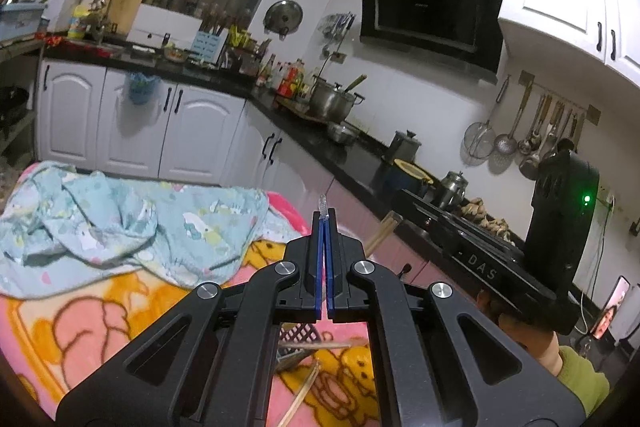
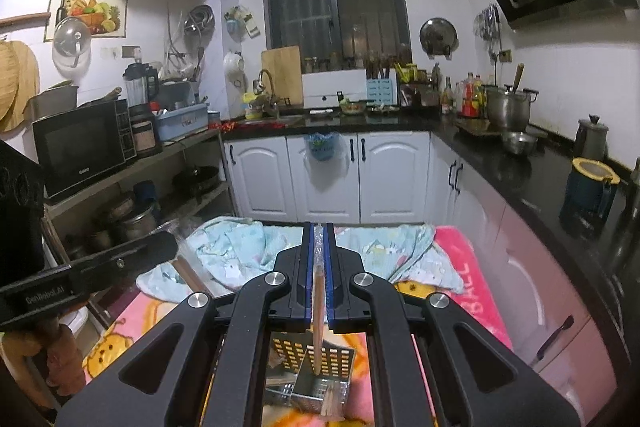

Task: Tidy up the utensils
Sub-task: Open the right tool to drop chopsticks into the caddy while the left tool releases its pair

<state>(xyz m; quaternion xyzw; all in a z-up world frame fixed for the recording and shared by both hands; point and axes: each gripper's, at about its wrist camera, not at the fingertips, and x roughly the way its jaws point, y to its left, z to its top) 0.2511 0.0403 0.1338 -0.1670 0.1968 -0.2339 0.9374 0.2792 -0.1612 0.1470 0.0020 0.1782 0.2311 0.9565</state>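
My right gripper (image 2: 319,229) is shut on a wooden chopstick (image 2: 318,311) in a clear wrapper. The stick runs back between the blue pads, and its lower end hangs over a perforated metal utensil holder (image 2: 340,359) with more sticks in it. My left gripper (image 1: 324,217) is shut, and a sliver of clear plastic wrapper (image 1: 323,205) pokes out past its tips. A wrapped chopstick (image 1: 382,231) shows just right of its fingers. In the right wrist view that chopstick (image 2: 192,275) hangs at the left gripper's (image 2: 170,247) tip.
A pink cartoon blanket (image 2: 472,279) covers the table, with a crumpled light-blue cloth (image 1: 120,219) at its far side. Loose chopsticks (image 1: 316,345) lie on the blanket beneath the left gripper. White cabinets and a crowded black countertop (image 2: 516,167) run along the back and right.
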